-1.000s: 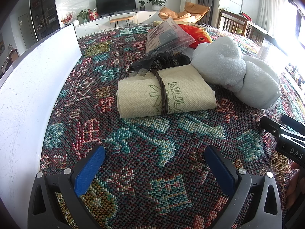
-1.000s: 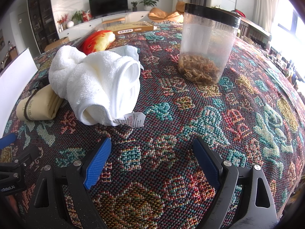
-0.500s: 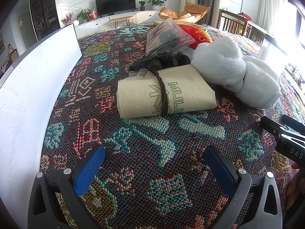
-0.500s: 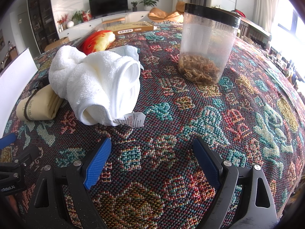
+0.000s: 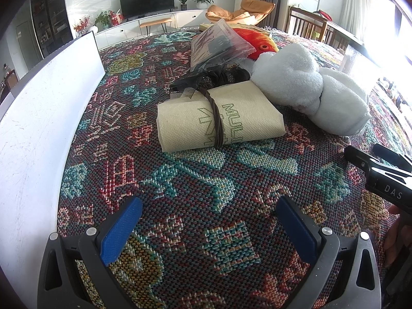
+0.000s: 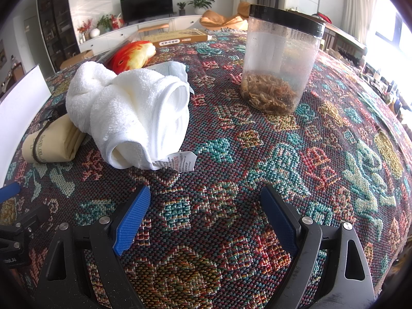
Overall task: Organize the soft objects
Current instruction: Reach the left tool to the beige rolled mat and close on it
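Observation:
A rolled beige cloth bag (image 5: pixel 219 118) tied with a brown cord lies on the patterned tablecloth, ahead of my open, empty left gripper (image 5: pixel 208 221). A rolled white towel (image 5: pixel 309 87) lies to its right; in the right wrist view the towel (image 6: pixel 134 113) with its label sits ahead-left of my open, empty right gripper (image 6: pixel 206 213). An orange plush fish (image 6: pixel 131 54) lies behind the towel. A dark fabric bundle (image 5: pixel 213 77) sits behind the bag.
A white board (image 5: pixel 38 118) stands along the left edge. A clear plastic jar (image 6: pixel 280 64) with dried bits stands ahead-right of the right gripper. A clear plastic pouch (image 5: pixel 219 43) and a flat box (image 6: pixel 177 38) lie farther back.

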A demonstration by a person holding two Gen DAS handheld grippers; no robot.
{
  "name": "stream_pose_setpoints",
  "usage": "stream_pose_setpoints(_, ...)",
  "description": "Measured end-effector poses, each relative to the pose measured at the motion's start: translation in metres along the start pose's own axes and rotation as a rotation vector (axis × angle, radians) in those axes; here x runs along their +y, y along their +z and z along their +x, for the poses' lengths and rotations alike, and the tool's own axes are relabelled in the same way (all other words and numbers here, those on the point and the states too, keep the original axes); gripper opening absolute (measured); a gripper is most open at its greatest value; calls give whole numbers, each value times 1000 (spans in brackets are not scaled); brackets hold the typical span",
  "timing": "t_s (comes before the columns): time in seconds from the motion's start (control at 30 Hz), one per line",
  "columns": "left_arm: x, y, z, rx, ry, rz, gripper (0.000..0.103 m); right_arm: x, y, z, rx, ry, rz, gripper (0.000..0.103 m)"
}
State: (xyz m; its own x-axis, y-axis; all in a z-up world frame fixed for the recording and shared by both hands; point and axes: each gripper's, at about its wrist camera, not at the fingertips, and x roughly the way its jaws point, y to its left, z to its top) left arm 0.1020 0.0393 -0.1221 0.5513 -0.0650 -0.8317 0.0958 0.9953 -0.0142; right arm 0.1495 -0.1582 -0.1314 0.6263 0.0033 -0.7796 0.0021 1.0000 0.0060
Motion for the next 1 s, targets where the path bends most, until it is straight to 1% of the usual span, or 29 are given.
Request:
stream_pose_setpoints(0.1,7,7,-13,-31,16,-2,103,0,0,0,0,0,0,89)
stream_pose_setpoints(0.13,11,13,-15,-35,6,-25,103,0,0,0,0,0,0,89)
stream_pose_setpoints(0.23,24,33,-13,-27,-55,-126,103,0,0,0,0,0,0,89)
stream_pose_setpoints(0.3,28,48,-13,-52,-48,-164,103,0,0,0,0,0,0,89)
stream_pose_setpoints(0.4,25,75,-8,-83,-26,-129,103,0,0,0,0,0,0,90)
stream_pose_setpoints(0.47,24,93,5,-64,-30,-103,103,0,-1,0,0,0,0,89)
stream_pose_setpoints(0.5,27,99,12,-46,-29,-110,103,0,-1,0,0,0,0,89)
stream_pose_setpoints(0.53,30,104,21,-24,-42,-126,103,0,-1,0,0,1,0,89)
stream_pose_setpoints(0.57,35,105,30,-2,-72,-147,103,0,-1,0,0,1,0,89)
stream_pose_setpoints(0.6,39,104,37,25,-119,-171,103,0,-1,0,-1,1,0,89)
stream_pose_setpoints(0.67,40,95,45,82,-241,-207,103,0,-1,0,0,0,0,89)
stream_pose_setpoints(0.7,38,87,43,90,-279,-207,103,0,-1,0,0,0,0,89)
stream_pose_setpoints(0.77,28,70,32,88,-327,-138,103,-1,-1,0,-1,1,0,89)
stream_pose_setpoints(0.87,11,43,16,140,-415,-33,103,-1,-1,0,-1,1,0,89)
stream_pose_setpoints(0.9,6,35,10,150,-437,-7,103,-1,-1,0,-1,1,0,89)
stream_pose_setpoints(0.93,1,29,4,156,-441,16,103,-1,-1,0,-1,1,0,89)
stream_pose_setpoints(1.0,-3,23,-8,141,-417,37,103,-1,-1,-1,-2,2,0,89)
